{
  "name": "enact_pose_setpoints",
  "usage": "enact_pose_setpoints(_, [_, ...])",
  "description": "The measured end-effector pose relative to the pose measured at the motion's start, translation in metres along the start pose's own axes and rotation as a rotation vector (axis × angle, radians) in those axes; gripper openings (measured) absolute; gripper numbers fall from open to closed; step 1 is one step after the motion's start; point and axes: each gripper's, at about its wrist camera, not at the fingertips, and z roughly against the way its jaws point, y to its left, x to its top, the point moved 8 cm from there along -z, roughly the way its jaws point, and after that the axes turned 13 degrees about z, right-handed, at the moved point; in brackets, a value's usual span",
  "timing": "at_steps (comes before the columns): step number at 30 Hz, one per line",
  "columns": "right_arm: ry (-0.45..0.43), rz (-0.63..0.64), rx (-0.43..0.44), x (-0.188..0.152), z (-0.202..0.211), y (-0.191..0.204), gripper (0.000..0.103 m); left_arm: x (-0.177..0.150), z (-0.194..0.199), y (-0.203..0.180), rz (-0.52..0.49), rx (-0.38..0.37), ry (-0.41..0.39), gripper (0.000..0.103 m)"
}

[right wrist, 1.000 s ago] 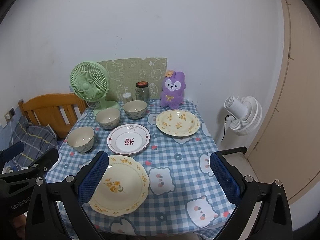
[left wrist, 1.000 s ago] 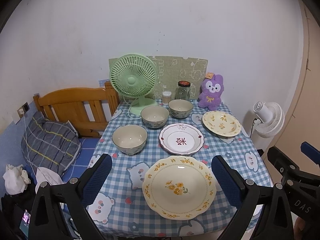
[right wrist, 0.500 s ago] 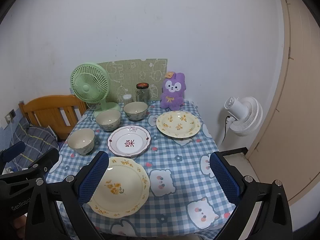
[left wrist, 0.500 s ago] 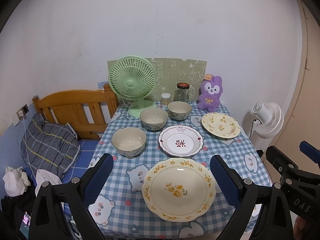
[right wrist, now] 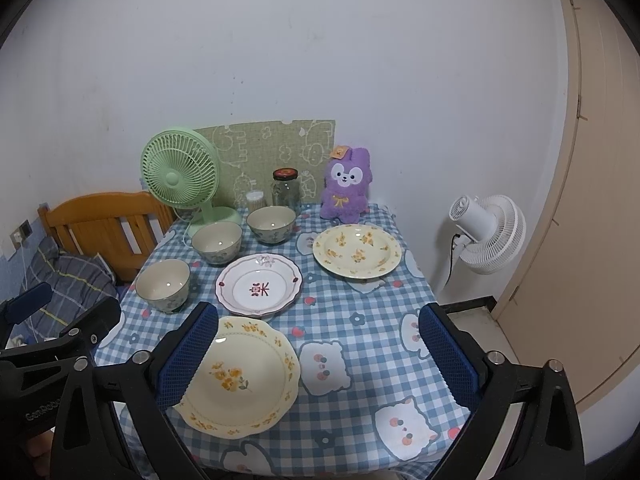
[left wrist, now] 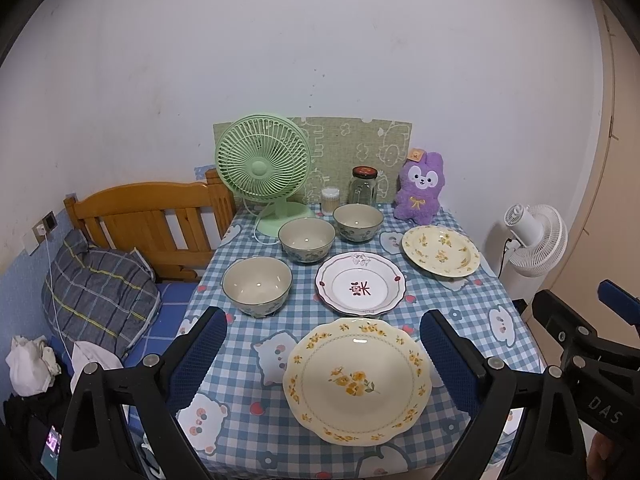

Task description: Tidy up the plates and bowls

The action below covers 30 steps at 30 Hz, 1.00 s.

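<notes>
Both tools hang above the near edge of the worktop (left wrist: 472,312), touching nothing: the left hand-held gripper (left wrist: 322,344) is spread wide over the near yellow-flowered plate (left wrist: 358,380), and the right hand-held gripper (right wrist: 318,340) is spread wide too. Beyond lie a red-trimmed plate (left wrist: 360,284), a second yellow-flowered plate (left wrist: 440,250) and three bowls (left wrist: 257,286), all apart, unstacked, before a green fan (left wrist: 262,168).

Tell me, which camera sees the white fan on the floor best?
The right wrist view. There the white fan stands whole and clear beside the table, with its cord and stand showing. In the left wrist view the white fan sits far toward the right edge, smaller, and the right gripper's frame hides its base.
</notes>
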Motion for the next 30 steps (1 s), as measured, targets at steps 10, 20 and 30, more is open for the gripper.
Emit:
enact_pose_setpoints(10, [0.004,-0.006,0.005,0.0,-0.003,0.0,0.096,-0.002,-0.001,-0.003,-0.005,-0.023,0.004,0.092])
enact_pose_setpoints(20, [0.031,-0.014,0.013,0.0,-0.017,0.014,0.089,-0.002,-0.013,0.0,-0.003,-0.056,0.029,0.087])
enact_pose_setpoints(30, [0.089,-0.033,-0.004,-0.013,-0.044,0.03,0.088,-0.012,-0.045,0.017,-0.019,-0.062,0.093,0.082])
